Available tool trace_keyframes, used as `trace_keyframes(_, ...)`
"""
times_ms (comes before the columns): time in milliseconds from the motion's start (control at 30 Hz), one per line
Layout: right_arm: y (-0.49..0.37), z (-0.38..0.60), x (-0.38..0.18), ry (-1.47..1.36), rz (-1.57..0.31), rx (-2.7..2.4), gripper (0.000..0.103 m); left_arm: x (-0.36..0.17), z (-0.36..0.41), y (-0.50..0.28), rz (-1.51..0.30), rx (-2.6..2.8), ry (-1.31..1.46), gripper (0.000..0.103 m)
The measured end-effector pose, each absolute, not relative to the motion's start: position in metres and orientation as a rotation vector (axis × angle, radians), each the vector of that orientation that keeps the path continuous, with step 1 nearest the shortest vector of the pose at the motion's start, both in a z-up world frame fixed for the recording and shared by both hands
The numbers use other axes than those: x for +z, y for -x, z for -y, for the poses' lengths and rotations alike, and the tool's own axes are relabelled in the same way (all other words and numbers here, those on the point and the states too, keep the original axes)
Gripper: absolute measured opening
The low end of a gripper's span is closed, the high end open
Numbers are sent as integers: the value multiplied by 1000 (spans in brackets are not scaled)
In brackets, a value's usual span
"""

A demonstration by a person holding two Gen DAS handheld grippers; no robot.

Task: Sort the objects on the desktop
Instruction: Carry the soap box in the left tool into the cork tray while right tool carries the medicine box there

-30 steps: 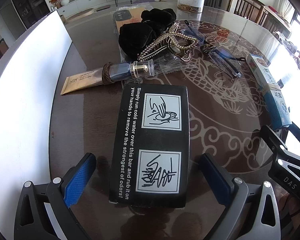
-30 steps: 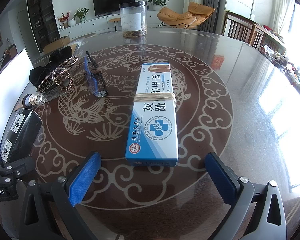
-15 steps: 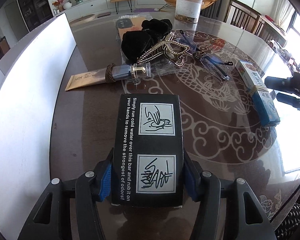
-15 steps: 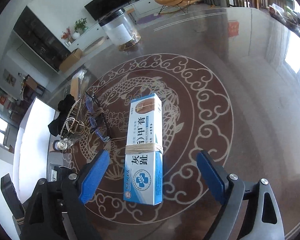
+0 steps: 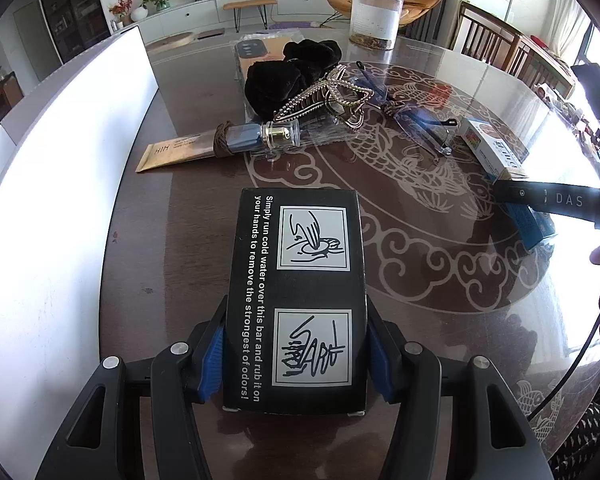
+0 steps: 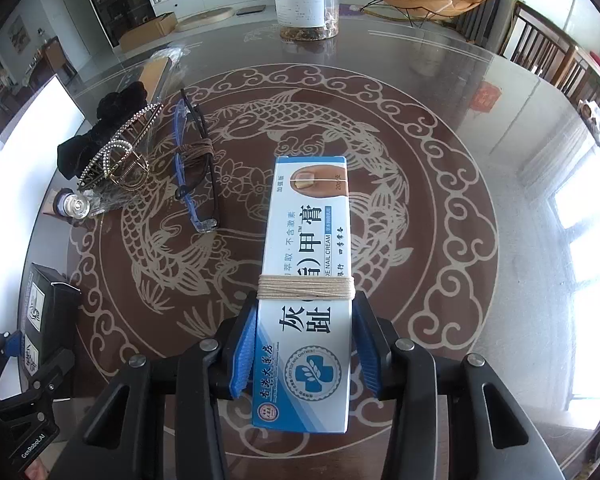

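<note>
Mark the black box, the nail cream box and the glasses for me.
black box [image 5: 296,300]: left wrist view, middle of its printed top face.
nail cream box [image 6: 306,264]: right wrist view, top face above the string.
glasses [image 6: 194,168]: right wrist view, folded frame.

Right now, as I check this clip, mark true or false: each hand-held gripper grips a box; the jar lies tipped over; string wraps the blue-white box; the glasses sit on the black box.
1. Each hand-held gripper grips a box: true. The left hand-held gripper clamps the black box; the right hand-held gripper clamps the blue-white box.
2. The jar lies tipped over: false, it stands upright.
3. String wraps the blue-white box: true.
4. The glasses sit on the black box: false, they lie on the table.
</note>
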State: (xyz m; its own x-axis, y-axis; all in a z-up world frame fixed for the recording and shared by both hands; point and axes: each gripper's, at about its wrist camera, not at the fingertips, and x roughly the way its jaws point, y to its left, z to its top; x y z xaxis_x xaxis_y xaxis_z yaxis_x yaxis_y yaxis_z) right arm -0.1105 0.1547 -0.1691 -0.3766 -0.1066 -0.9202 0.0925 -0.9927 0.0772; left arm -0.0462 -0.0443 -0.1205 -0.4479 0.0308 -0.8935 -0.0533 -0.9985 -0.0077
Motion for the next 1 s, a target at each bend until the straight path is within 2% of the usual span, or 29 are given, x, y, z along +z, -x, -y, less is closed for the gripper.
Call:
trace_keyframes(167, 99, -182, -151, -1606, 384, -2498, 44, -98, 38, 38, -16, 2642, 1543, 58)
trace_keyframes(300, 92, -200, -125, -1509, 552, -2495, 44, -68, 33, 33, 22, 2643, 1460, 58)
trace_keyframes(667, 75, -202, -95, -1378, 775, -2400, 44, -9, 71, 13, 107, 2715, 1327, 58)
trace_keyframes(867, 65, -215, -101, -1355, 980, -2294, 44, -3, 99, 3, 148, 2745, 1316, 58)
trace_keyframes(1000, 54, -222, -98, -1347, 1018, -2295, 44, -4, 108, -2, 175, 2743, 1315, 58)
